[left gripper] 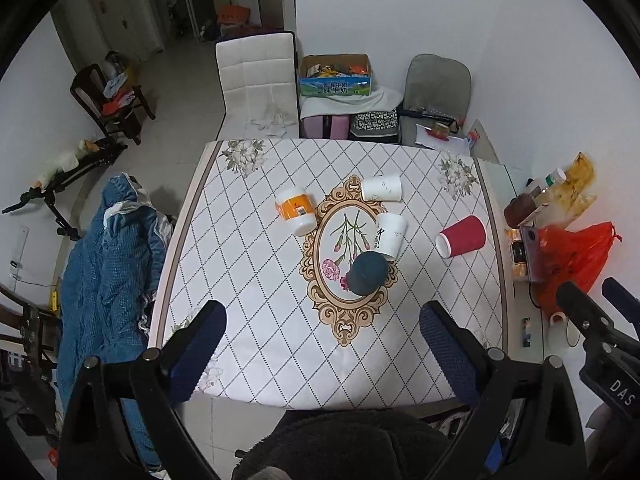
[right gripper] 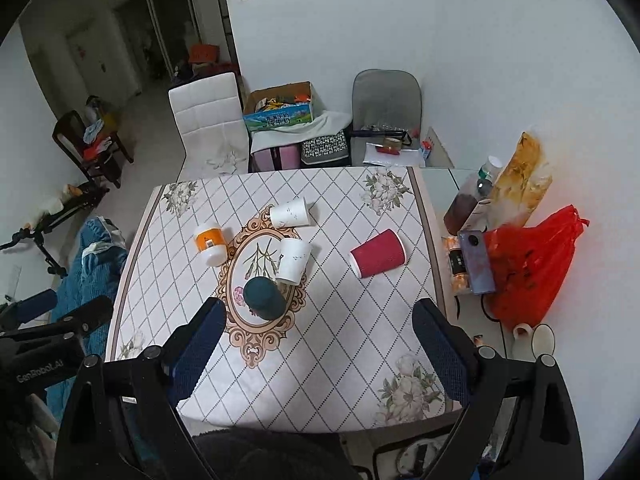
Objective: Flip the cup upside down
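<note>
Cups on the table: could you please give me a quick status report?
Left gripper and right gripper open, empty, above table. Red cup on its side; dark cup upside down. Nothing in the way.

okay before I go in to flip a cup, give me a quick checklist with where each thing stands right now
1. Left tool open and holding nothing: ok.
2. Right tool open and holding nothing: ok.
3. Cups needing a flip: red cup, orange-banded cup and two white cups lie on their sides: not ok yet.
4. Dark teal cup already base up: ok, as far as the pictures show.
5. Clear approach to the red cup, which lies apart from the others on the tablecloth: ok.
6. Either tool near a cup: not ok, both hang back over the near table edge.
</note>
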`<state>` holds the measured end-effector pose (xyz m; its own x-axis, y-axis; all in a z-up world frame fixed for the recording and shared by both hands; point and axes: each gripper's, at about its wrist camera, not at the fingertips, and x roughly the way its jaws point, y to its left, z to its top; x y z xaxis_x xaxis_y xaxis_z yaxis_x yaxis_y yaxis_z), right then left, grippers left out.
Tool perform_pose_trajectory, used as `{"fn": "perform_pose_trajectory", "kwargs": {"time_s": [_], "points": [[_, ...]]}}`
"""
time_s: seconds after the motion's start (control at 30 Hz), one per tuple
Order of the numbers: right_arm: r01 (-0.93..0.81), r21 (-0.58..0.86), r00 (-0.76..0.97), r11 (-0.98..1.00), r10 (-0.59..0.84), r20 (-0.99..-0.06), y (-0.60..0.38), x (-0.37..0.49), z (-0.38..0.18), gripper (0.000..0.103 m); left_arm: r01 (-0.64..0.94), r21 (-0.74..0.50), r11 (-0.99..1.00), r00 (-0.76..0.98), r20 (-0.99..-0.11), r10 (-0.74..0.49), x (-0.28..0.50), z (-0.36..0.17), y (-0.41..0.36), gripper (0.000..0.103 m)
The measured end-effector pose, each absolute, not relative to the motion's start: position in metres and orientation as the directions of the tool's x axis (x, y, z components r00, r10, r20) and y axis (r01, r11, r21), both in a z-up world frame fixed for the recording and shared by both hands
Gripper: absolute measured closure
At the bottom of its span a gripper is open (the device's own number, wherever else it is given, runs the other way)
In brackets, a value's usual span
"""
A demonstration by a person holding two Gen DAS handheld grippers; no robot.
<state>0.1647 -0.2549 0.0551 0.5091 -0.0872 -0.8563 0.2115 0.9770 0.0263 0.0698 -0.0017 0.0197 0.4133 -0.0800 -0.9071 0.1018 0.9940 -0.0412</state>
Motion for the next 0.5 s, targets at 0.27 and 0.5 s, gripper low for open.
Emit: {"fn": "perform_pose_trajectory", "kwargs": {"time_s": [0.27,0.5], "points": [[0.172,0.026,0.491,0.985,-0.063,-0.869,-0.2543,0.1661,0.0528,0.007,0.096,-0.014,0.995,0.420,-0.906,-0.053,0.0622,0.0231,-0.0068,0.004],[0.165,0.022,0.490,0.986,-0.063,-0.870,-0.2559,0.1697,0.0504,0.007,0.078,0.018,0.997,0.436,-0.900,-0.018,0.0586,0.0266,-0.0085,0.004]]}}
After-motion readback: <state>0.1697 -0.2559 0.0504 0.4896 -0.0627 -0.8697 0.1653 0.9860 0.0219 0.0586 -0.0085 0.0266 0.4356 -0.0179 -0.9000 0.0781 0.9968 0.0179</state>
